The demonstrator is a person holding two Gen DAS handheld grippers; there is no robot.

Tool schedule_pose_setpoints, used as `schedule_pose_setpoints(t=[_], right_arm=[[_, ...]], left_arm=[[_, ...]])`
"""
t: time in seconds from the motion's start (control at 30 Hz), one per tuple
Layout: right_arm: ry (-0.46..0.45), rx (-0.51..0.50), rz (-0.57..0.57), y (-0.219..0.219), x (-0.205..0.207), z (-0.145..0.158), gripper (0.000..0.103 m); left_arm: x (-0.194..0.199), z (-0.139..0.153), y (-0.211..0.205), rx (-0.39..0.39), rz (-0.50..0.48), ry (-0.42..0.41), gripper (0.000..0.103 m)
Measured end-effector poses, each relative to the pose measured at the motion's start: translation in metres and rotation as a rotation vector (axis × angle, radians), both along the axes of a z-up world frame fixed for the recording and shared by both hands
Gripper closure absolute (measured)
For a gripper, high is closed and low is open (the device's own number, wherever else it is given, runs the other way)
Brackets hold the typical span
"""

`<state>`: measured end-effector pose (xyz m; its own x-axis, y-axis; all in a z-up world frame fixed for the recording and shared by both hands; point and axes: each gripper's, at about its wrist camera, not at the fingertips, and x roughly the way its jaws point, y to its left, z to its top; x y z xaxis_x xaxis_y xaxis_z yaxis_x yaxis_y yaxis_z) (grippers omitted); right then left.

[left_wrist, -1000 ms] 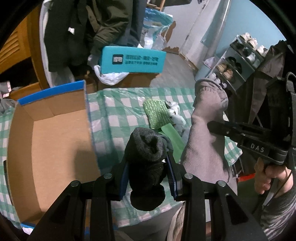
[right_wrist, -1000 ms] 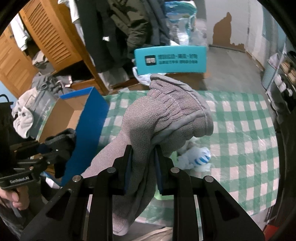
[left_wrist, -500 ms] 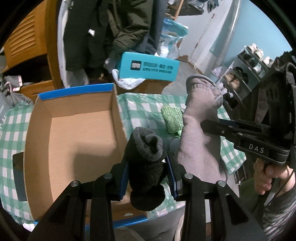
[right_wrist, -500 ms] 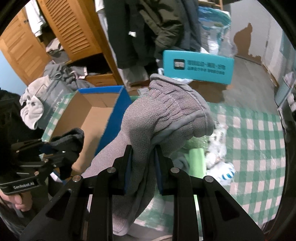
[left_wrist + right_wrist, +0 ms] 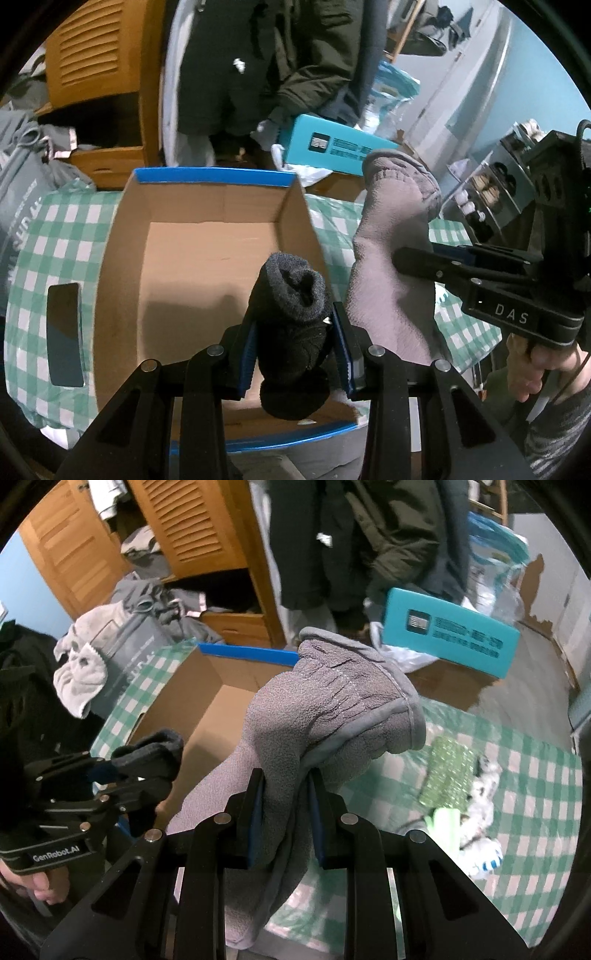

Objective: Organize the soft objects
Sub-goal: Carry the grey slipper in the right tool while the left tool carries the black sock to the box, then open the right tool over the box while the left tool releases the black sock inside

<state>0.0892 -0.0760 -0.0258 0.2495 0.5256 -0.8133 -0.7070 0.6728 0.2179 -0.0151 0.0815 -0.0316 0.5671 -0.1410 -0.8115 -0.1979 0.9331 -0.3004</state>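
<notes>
Basically both tools are loaded and the drop into the cardboard box (image 5: 122, 280) is the step in hand, as I judge it. Left gripper (image 5: 293, 341) has its jaws pinched on a rolled dark sock (image 5: 291, 317), held above the near right part of the box opening. Right gripper (image 5: 284, 805) has its jaws clamped narrow on a grey fleece glove (image 5: 332, 709), cuff end flopping over the top, rest hanging below. Glove hangs just right of the box wall in the left view, above the checked tabletop (image 5: 524, 775).

To do it well: lower the sock further inside the walls before letting go, so it doesn't roll off the rim. Bring the glove over the wall too; the dangling part could snag the edge.

Pose: left tool points forward and down into the box, right tool beside it, angled toward the box. Green sponge (image 5: 448, 771) and other soft bits still sit on the tabletop.
</notes>
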Motion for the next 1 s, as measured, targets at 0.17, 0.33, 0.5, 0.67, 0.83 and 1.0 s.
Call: schedule_pose_setpoints(t=[0.17,0.33,0.5,0.67,0.83,1.0], right_arm=[[-0.006,-0.016,0.044,0.033,-0.005,-0.002,0.082],[0.000,-0.047,0.083,0.058,-0.008,-0.012,0.082],[0.010,-0.087,0.117,0.080,-0.011,-0.029,0.082],[0.028,-0.119,0.141,0.094,-0.012,-0.045,0.082],[0.064,-0.122,0.159,0.100,-0.010,-0.053,0.074],[0.091,-0.103,0.167,0.099,-0.008,-0.054,0.062]], left_arm=[[-0.003,-0.010,0.019,-0.010,0.037,0.017,0.066],[-0.008,-0.024,0.040,-0.021,0.077,0.040,0.066],[-0.009,-0.036,0.050,-0.024,0.098,0.066,0.066],[-0.008,-0.046,0.056,-0.021,0.109,0.091,0.066],[-0.009,-0.052,0.062,-0.025,0.133,0.114,0.066],[-0.010,-0.053,0.065,-0.030,0.145,0.119,0.063]])
